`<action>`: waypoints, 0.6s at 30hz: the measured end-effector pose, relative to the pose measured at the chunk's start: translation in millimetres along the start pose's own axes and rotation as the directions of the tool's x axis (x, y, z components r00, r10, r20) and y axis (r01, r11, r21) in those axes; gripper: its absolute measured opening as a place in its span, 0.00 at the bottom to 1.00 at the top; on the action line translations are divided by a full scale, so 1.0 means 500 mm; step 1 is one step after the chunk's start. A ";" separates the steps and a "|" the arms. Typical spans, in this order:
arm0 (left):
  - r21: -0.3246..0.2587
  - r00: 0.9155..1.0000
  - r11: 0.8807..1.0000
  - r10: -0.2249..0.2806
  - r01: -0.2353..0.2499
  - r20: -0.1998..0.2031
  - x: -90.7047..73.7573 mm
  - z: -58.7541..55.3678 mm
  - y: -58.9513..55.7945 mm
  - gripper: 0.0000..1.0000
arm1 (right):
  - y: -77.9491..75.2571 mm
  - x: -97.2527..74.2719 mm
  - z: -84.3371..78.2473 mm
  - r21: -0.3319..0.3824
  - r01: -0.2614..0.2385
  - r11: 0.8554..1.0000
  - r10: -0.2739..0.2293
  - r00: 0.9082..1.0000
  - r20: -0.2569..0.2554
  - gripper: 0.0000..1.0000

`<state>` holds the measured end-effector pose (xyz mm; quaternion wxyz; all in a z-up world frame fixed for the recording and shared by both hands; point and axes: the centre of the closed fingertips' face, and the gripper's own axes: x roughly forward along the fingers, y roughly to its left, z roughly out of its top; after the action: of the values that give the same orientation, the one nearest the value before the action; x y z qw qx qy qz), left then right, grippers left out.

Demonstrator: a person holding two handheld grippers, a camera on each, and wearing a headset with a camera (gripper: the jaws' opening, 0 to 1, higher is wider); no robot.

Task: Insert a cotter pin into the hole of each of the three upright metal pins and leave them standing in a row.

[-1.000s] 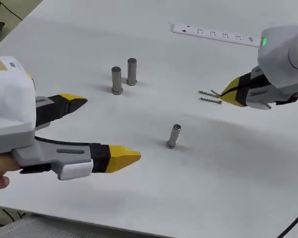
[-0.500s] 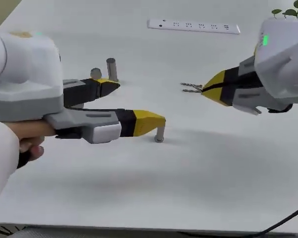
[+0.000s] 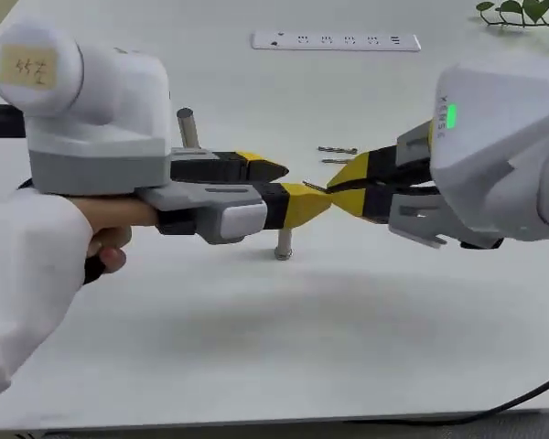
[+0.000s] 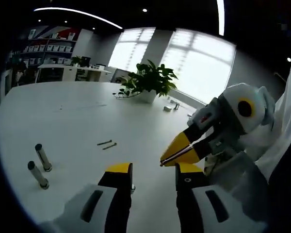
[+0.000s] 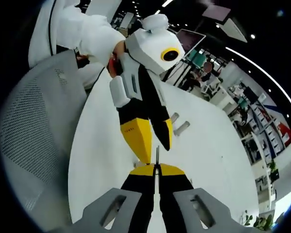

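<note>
**Head view.** Your left gripper point(image 3: 300, 187) reaches in from the left with its jaws apart. It meets your right gripper point(image 3: 340, 186) at frame centre, and that one is clamped on a cotter pin point(image 3: 317, 187). The cotter pin's long axis runs roughly level, with its free end toward the left of the frame. The near pin point(image 3: 282, 247) stands just below the left jaws, its top hidden behind them, so contact cannot be told here. The left gripper is the nearer to it, and the cotter pin hangs above it and slightly to its right. One of the far pins point(image 3: 187, 128) shows at upper left. Spare cotter pins point(image 3: 336, 155) lie above centre, and a power strip point(image 3: 336, 41) lies at the top.

**Left gripper view.** Your own jaws rise from the bottom with a clear gap between them. The right gripper point(image 4: 182, 149) enters from the right, and its cotter pin point(image 4: 168, 160) slants down-left toward that gap. Both far pins point(image 4: 42, 158) stand upright at lower left, close together. The spare cotter pins point(image 4: 106, 144) lie left of centre.

**Right gripper view.** Your jaws are closed on the cotter pin point(image 5: 156, 156), which points straight up at lower centre. Its tip sits just beneath the left gripper point(image 5: 153, 137), which descends from the top. The far pins point(image 5: 179, 122) show right of centre. The near pin's hole is not discernible, so you will likely need to line it up with the cotter pin's axis.
</note>
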<state>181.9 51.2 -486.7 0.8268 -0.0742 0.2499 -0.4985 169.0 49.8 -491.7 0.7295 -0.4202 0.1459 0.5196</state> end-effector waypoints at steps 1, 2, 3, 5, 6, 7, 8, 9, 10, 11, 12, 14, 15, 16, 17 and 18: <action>-0.003 1.000 1.000 -0.008 0.008 0.007 -0.001 0.002 -0.002 0.29 | -0.005 -0.003 -0.006 -0.033 0.024 0.999 -0.025 0.999 -0.032 0.00; -0.006 1.000 1.000 -0.012 0.012 0.007 -0.001 0.002 -0.003 0.28 | -0.005 -0.002 -0.002 -0.053 0.030 0.998 -0.031 0.999 -0.025 0.00; -0.009 1.000 1.000 -0.012 0.012 0.009 -0.002 0.002 -0.003 0.26 | 0.000 -0.001 -0.001 -0.046 0.027 0.999 -0.028 0.999 -0.020 0.00; -0.023 1.000 1.000 -0.014 0.014 0.005 -0.003 0.001 -0.002 0.23 | 0.002 -0.001 -0.002 -0.027 0.024 0.999 -0.024 1.000 -0.013 0.00; -0.031 1.000 0.999 -0.017 0.017 0.006 -0.004 0.001 -0.003 0.20 | 0.003 0.000 -0.002 -0.026 0.025 0.999 -0.026 1.000 -0.011 0.00; -0.040 1.000 0.999 -0.024 0.025 0.010 -0.005 0.002 -0.005 0.18 | 0.005 0.001 -0.001 -0.027 0.028 0.999 -0.029 1.000 -0.011 0.00; -0.047 1.000 0.998 -0.028 0.028 0.010 -0.006 0.002 -0.007 0.14 | 0.005 -0.002 0.000 -0.030 0.031 0.999 -0.031 0.999 -0.011 0.00; -0.050 1.000 0.998 -0.030 0.030 0.008 -0.006 0.001 -0.008 0.12 | 0.005 -0.002 0.002 -0.032 0.034 0.999 -0.034 0.999 -0.010 0.00; -0.052 0.999 0.998 -0.031 0.032 0.006 -0.007 0.000 -0.008 0.11 | 0.004 -0.003 0.004 -0.032 0.035 0.999 -0.036 0.999 -0.007 0.00; -0.056 0.999 0.998 -0.034 0.035 0.006 -0.008 0.000 -0.009 0.09 | 0.004 -0.004 0.007 -0.033 0.038 0.999 -0.038 0.999 -0.004 0.00; -0.058 0.999 0.998 -0.037 0.037 0.007 -0.008 0.000 -0.010 0.08 | 0.004 -0.004 0.008 -0.034 0.038 0.999 -0.038 0.999 -0.003 0.00; -0.076 0.999 0.996 -0.048 0.048 0.007 -0.009 0.001 -0.014 0.06 | 0.002 -0.005 0.012 -0.037 0.042 0.998 -0.042 0.999 0.002 0.00; -0.080 0.999 0.996 -0.050 0.051 0.010 -0.009 0.002 -0.015 0.04 | 0.001 -0.005 0.013 -0.044 0.046 0.998 -0.046 0.999 0.002 0.00; -0.078 0.999 0.996 -0.051 0.051 0.012 -0.009 0.003 -0.016 0.02 | 0.000 -0.006 0.014 -0.046 0.048 0.998 -0.048 0.999 0.003 0.00; -0.064 0.998 0.996 -0.059 0.060 0.023 -0.010 0.007 -0.019 0.00 | -0.003 -0.007 0.015 -0.046 0.053 0.998 -0.053 0.999 0.007 0.00; -0.068 0.998 0.996 -0.056 0.058 0.026 -0.010 0.009 -0.020 0.00 | -0.003 -0.007 0.016 -0.051 0.052 0.997 -0.052 0.999 0.007 0.00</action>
<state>174.4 50.0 -477.6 0.8122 -0.1157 0.2547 -0.5120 167.1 53.4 -484.0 0.7322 -0.4409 0.1196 0.5052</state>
